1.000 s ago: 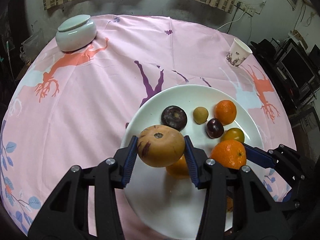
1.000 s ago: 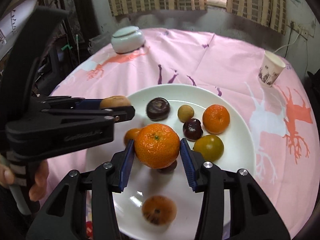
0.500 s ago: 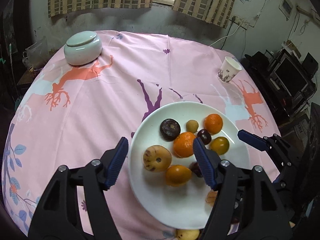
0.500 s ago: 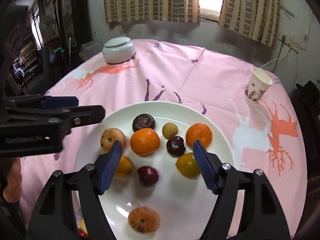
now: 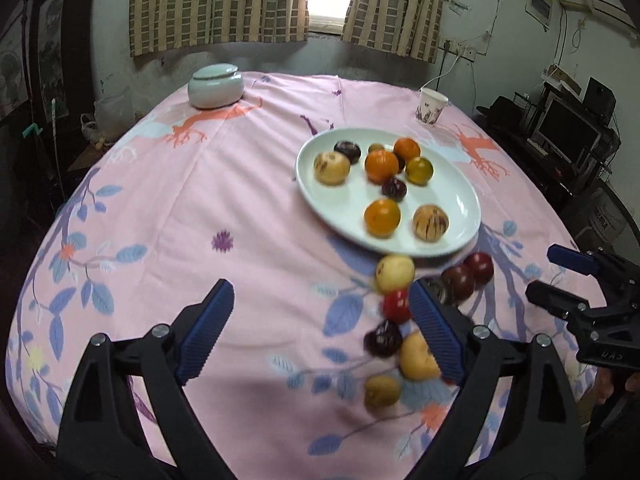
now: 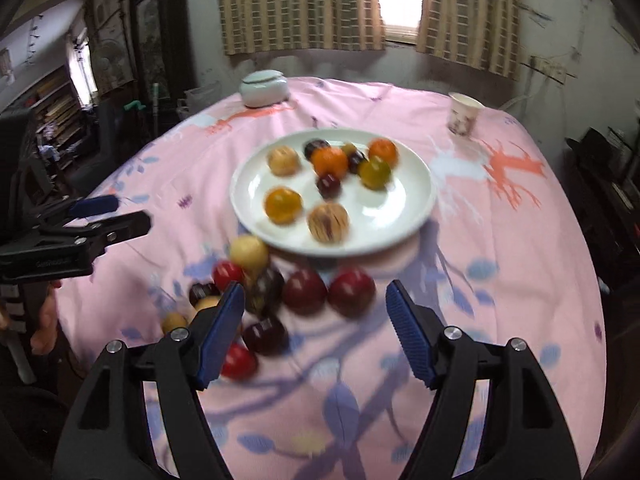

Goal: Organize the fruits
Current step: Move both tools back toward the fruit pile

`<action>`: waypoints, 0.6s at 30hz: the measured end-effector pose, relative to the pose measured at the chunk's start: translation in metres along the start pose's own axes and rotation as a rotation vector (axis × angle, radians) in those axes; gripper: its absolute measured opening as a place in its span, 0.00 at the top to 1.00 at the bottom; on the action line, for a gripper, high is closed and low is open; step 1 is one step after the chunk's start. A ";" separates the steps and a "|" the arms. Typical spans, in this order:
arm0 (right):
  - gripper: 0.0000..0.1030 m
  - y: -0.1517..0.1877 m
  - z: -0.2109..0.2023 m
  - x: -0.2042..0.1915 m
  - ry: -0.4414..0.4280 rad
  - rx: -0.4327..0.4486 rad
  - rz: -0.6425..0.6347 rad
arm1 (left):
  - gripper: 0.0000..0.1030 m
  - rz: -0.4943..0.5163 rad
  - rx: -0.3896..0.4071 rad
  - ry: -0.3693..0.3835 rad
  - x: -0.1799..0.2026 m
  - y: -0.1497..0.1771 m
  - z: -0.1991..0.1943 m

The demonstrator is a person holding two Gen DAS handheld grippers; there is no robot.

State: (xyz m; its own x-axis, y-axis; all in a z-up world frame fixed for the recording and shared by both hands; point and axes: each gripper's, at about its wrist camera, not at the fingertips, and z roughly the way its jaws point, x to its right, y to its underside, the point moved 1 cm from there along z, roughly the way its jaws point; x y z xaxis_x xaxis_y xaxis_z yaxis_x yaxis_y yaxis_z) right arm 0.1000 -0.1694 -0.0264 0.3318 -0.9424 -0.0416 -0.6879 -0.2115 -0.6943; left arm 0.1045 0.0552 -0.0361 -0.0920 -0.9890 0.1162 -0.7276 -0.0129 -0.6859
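A white plate (image 5: 340, 200) on the pink cloth carries several fruits, among them a tan fruit (image 5: 331, 167) and an orange (image 5: 381, 165). Several loose fruits, yellow, red and dark plums (image 6: 305, 291), lie on the cloth in front of the plate (image 6: 384, 200). My left gripper (image 5: 320, 286) hovers over the cloth short of the plate, its jaws opening and gripping nothing; a yellow fruit (image 5: 394, 268) lies by its right finger. My right gripper (image 6: 315, 290) is open over the loose plums without touching them. Each gripper shows at the edge of the other's view.
A lidded pale ceramic jar (image 5: 216, 86) stands at the far left of the round table, a paper cup (image 5: 432, 106) at the far right. Monitors and shelves crowd the room to the right. A hand (image 6: 44, 320) holds the left gripper's handle.
The left gripper let go of the tan fruit and the right let go of the orange; both fruits now lie on the plate. Both grippers opened and drew back toward the table's near side.
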 end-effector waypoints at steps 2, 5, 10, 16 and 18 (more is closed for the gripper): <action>0.29 0.014 0.005 0.004 0.034 -0.015 0.031 | 0.12 -0.015 -0.058 0.021 -0.004 0.024 0.007; 0.29 0.023 0.022 0.012 0.032 -0.061 0.060 | 0.12 -0.037 -0.125 0.058 -0.010 0.047 0.016; 0.29 0.014 0.054 0.021 0.061 -0.106 0.043 | 0.12 -0.044 -0.123 0.056 -0.013 0.056 0.010; 0.38 0.010 0.086 0.033 0.043 -0.173 0.065 | 0.12 -0.008 -0.119 0.042 -0.008 0.057 0.004; 0.45 0.006 0.093 0.035 0.027 -0.172 0.067 | 0.12 0.001 -0.126 0.047 -0.005 0.057 0.006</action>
State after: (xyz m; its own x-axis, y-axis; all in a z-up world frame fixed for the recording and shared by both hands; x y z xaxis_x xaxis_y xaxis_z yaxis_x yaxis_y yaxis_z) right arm 0.1669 -0.1794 -0.0987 0.2654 -0.9621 -0.0630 -0.8091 -0.1867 -0.5573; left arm 0.0668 0.0584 -0.0801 -0.1222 -0.9809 0.1512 -0.8069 0.0095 -0.5906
